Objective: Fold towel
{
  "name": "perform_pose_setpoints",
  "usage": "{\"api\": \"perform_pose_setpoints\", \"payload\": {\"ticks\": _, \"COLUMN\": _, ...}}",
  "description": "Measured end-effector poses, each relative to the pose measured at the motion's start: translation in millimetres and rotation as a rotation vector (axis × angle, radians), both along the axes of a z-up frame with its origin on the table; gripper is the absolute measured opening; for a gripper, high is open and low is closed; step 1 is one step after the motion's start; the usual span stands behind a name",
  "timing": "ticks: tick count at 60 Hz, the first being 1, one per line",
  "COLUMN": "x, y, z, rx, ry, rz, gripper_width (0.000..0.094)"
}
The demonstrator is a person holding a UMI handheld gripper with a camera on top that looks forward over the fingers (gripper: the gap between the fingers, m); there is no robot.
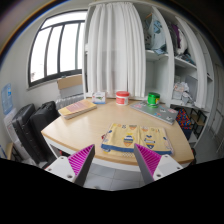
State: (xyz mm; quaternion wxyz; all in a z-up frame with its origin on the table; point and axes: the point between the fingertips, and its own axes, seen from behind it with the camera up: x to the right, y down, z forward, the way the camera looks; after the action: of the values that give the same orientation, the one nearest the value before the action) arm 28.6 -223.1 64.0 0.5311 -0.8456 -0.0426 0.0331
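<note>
From your gripper view, the towel (139,137) lies spread flat near the front edge of the table (95,118), just beyond your fingers. Your gripper (115,160) hangs above it, fingers parted, holding nothing. No fold looks made yet, so the whole job remains.

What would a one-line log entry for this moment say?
gripper: open, above table | towel: flat, just ahead of fingers, untouched | fold: not started
</note>
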Motion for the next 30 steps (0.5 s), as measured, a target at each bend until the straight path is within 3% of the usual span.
{"api": "perform_pose_setpoints", "payload": {"ticks": 4, "x": -23.0, "y": 31.4, "z": -7.9, "rx": -0.005, "ry": -0.005, "rz": 0.031, "gripper_width": 0.0803}}
{"api": "perform_pose_setpoints", "payload": {"ticks": 14, "x": -35.4, "y": 93.1, "z": -30.5, "rx": -0.044, "ry": -0.066, "rz": 0.009, "gripper_width": 0.0759}}
{"api": "perform_pose_setpoints", "payload": {"ticks": 22, "x": -13.2, "y": 111.5, "z": -71.6, "rx": -0.113, "ry": -0.183, "rz": -0.059, "gripper_width": 0.0604}}
{"api": "perform_pose_setpoints", "payload": {"ticks": 27, "x": -30.5, "y": 114.5, "z": -70.6, "rx": -0.068, "ry": -0.09, "rz": -0.002, "gripper_width": 0.0278}}
{"api": "perform_pose_setpoints", "payload": {"ticks": 30, "x": -25.0, "y": 115.8, "z": -70.8, "rx": -0.055, "ry": -0.084, "rz": -0.006, "gripper_width": 0.0102}}
